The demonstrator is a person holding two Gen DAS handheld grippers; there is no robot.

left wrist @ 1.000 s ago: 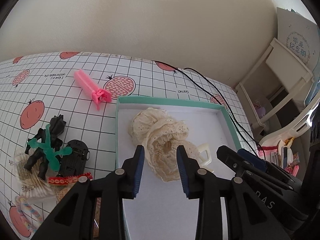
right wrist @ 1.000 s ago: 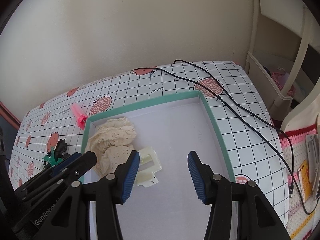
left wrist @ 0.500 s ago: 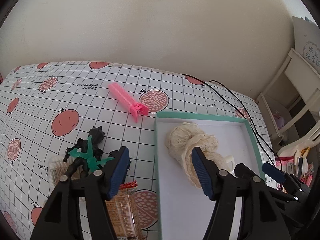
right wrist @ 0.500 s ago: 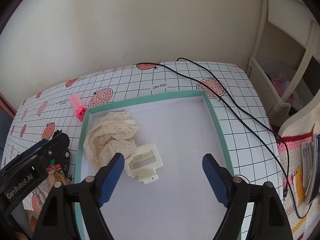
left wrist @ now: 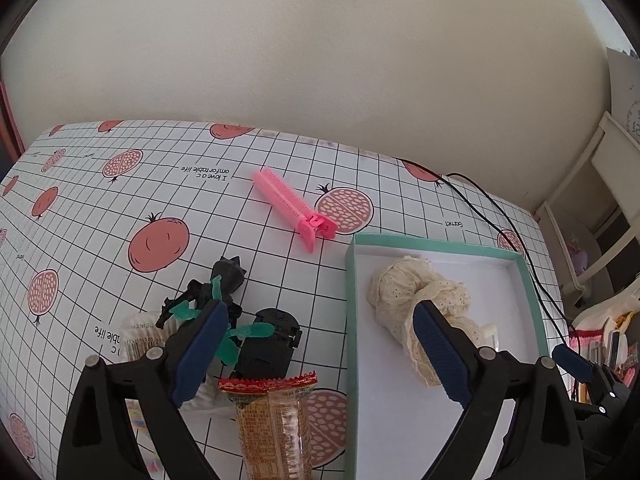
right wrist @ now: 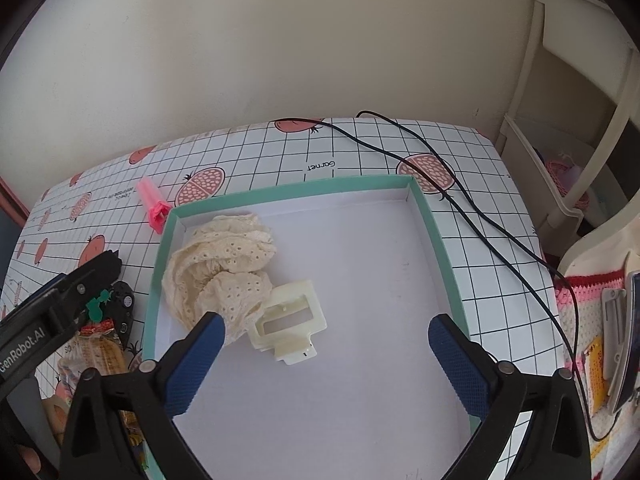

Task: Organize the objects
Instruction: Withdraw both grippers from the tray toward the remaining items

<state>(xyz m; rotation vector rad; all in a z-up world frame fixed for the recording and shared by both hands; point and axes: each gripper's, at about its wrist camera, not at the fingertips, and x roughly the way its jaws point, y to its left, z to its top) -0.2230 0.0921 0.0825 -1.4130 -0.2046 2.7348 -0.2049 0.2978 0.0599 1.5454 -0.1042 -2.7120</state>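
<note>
My left gripper (left wrist: 316,354) hangs with its jaws spread wide and empty, and the loose things I have yet to tidy lie right under it. Dead ahead, at six o'clock low in my left wrist view, a biscuit packet (left wrist: 272,420) lies between the jaws with its long axis running six to twelve, in line with my fingers, its crimped red end pointing away from me. Just past that end sits a small black toy car (left wrist: 268,344), and at about ten o'clock from the car a black figure with green limbs (left wrist: 216,300) sprawls on the table (left wrist: 120,200), partly behind my left finger. A tub of cotton swabs (left wrist: 140,338) lies at nine o'clock from the car. Farther off, near twelve o'clock, a pink hair clip (left wrist: 292,208) lies on a slant from eleven to five.

The teal-rimmed box (right wrist: 438,240) is at three o'clock from my left jaws, and it already holds a cream lace cloth (right wrist: 224,264) and a pale plastic clip (right wrist: 290,320). My right gripper (right wrist: 324,360) hovers over the box's bare white floor, jaws also wide apart and holding nothing.

So I judge the left is the nearer arm for the packet: it needs a short drop straight ahead, with the jaws closing across the packet's narrow width, then a carry toward three o'clock.
</note>
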